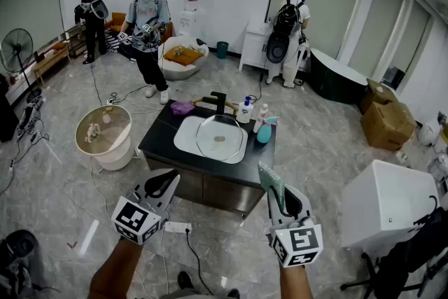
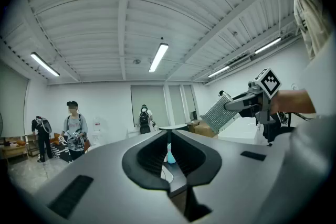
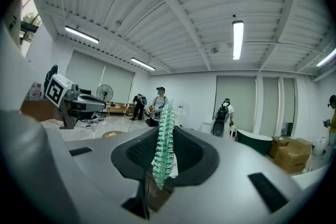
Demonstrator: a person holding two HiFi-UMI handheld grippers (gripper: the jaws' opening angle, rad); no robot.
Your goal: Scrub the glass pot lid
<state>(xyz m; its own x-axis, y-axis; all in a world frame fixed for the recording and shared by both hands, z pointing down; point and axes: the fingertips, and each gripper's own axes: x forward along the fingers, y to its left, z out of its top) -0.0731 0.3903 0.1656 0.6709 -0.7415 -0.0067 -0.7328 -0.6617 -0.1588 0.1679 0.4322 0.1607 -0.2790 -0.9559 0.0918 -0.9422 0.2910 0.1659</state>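
Your left gripper (image 1: pixel 166 182) is squeezed shut with nothing in it. In the left gripper view, its two jaws (image 2: pixel 169 136) meet with only a thin crack between them.

Your right gripper (image 1: pixel 283 194) is clamped on a green scrub pad (image 1: pixel 271 182). In the right gripper view, you see the bumpy pad (image 3: pixel 164 139) from its thin edge. It stands up between the jaws and sticks out past their tips.

The glass lid (image 1: pixel 220 138) is out in front of both grippers, well apart from them. It sits about in the middle between the two, so it is ahead and to the right of your left gripper, and ahead and to the left of your right one. It lies flat on top of the white sink (image 1: pixel 183 140), with its knob up. The sink is set in a black counter (image 1: pixel 157 133). Past the lid, farther from your grippers, are a black tap (image 1: pixel 219 103) and a blue bottle (image 1: pixel 264 131).
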